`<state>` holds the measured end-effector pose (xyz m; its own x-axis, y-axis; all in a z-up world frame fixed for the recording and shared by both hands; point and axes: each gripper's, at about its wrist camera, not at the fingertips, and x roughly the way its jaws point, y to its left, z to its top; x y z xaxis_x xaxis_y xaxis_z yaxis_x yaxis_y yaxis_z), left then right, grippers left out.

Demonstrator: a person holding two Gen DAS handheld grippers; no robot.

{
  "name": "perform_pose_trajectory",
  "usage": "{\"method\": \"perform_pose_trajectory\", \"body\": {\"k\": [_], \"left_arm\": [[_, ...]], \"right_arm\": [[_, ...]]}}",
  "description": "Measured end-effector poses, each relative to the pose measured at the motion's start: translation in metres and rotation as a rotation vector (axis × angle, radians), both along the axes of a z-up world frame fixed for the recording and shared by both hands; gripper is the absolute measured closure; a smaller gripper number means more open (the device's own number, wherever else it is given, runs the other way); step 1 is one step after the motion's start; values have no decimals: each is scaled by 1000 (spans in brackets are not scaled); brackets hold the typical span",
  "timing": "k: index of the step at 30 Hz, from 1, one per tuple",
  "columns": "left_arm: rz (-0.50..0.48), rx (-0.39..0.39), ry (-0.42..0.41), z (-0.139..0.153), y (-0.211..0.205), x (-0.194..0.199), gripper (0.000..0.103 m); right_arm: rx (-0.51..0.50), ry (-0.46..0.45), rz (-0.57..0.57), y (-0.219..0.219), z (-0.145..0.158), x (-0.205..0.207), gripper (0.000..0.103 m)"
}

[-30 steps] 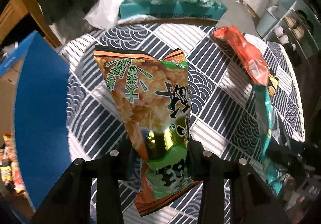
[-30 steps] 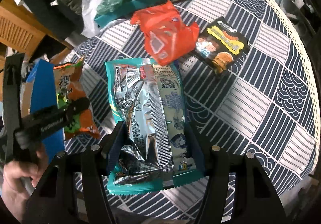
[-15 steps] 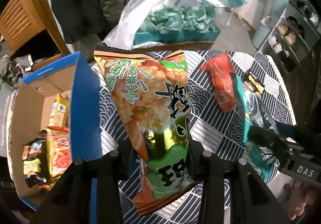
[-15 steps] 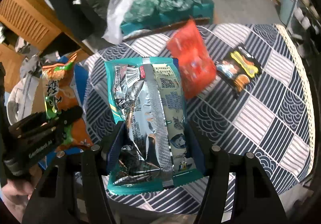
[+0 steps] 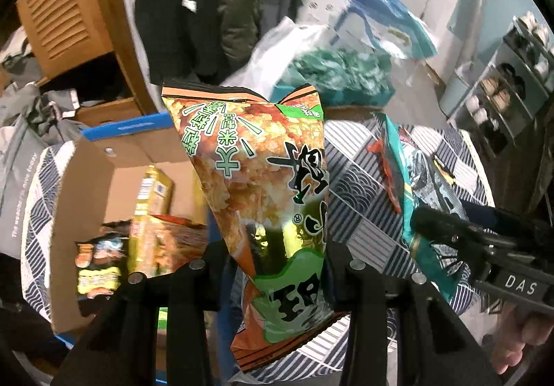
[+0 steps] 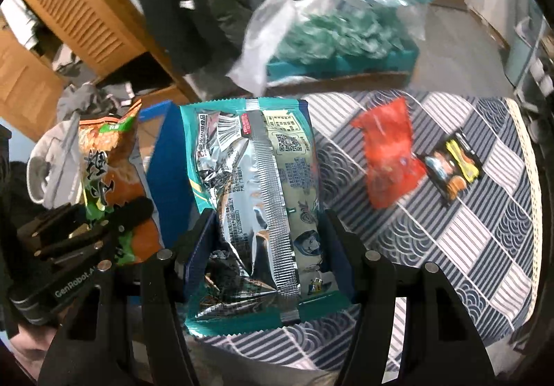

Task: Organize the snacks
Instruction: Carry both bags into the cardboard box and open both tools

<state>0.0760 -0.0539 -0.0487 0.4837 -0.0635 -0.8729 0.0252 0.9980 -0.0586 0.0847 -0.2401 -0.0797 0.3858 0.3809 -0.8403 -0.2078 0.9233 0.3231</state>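
My left gripper (image 5: 277, 254) is shut on an orange and green rice-cracker bag (image 5: 256, 178) and holds it in the air beside an open cardboard box (image 5: 104, 161) with blue outer walls. The box holds several snack packs (image 5: 145, 233). My right gripper (image 6: 266, 230) is shut on a teal and silver snack bag (image 6: 252, 199), held above the table edge. Each gripper shows in the other's view: the right one at right (image 5: 450, 230), the left one at left (image 6: 104, 213). A red bag (image 6: 387, 157) and a black and yellow pack (image 6: 453, 168) lie on the patterned tablecloth (image 6: 484, 247).
A teal tray of green wrapped sweets (image 6: 339, 36) under clear plastic stands beyond the table. Wooden furniture (image 6: 76, 22) and hanging dark clothes (image 5: 194, 5) are at the back left. A shoe rack (image 5: 505, 91) stands at the right.
Both grippers have lifted with their bags and swung left. The open box and its contents have come into the left wrist view. The table has dropped lower in both views.
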Motion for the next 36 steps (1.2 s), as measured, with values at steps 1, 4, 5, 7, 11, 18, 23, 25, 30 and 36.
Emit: {"method": "perform_pose_trajectory", "body": {"k": [1, 4, 5, 7, 11, 18, 23, 25, 30, 36], "left_arm": [[4, -2, -4, 2, 5, 0, 62], [39, -21, -11, 8, 27, 0, 62], [53, -28, -12, 9, 35, -1, 62], [74, -33, -17, 11, 46, -3, 62], [112, -41, -24, 12, 72, -6, 62], [193, -57, -8, 3, 120, -8, 62], [234, -54, 13, -10, 147, -9, 62], [244, -70, 26, -16, 156, -9, 62], [266, -76, 63, -31, 169, -8, 61], [311, -99, 85, -37, 185, -10, 37]], "right_arm": [[1, -4, 8, 5, 2, 1, 41], [9, -14, 34, 23, 8, 5, 41], [12, -16, 44, 31, 10, 6, 41], [16, -19, 57, 42, 12, 8, 41], [23, -25, 84, 65, 17, 11, 41], [27, -27, 133, 103, 21, 15, 41], [28, -24, 170, 132, 20, 16, 41], [28, -24, 182, 141, 20, 17, 41], [23, -21, 217, 169, 17, 19, 41], [6, -14, 268, 200, 12, 22, 41]]}}
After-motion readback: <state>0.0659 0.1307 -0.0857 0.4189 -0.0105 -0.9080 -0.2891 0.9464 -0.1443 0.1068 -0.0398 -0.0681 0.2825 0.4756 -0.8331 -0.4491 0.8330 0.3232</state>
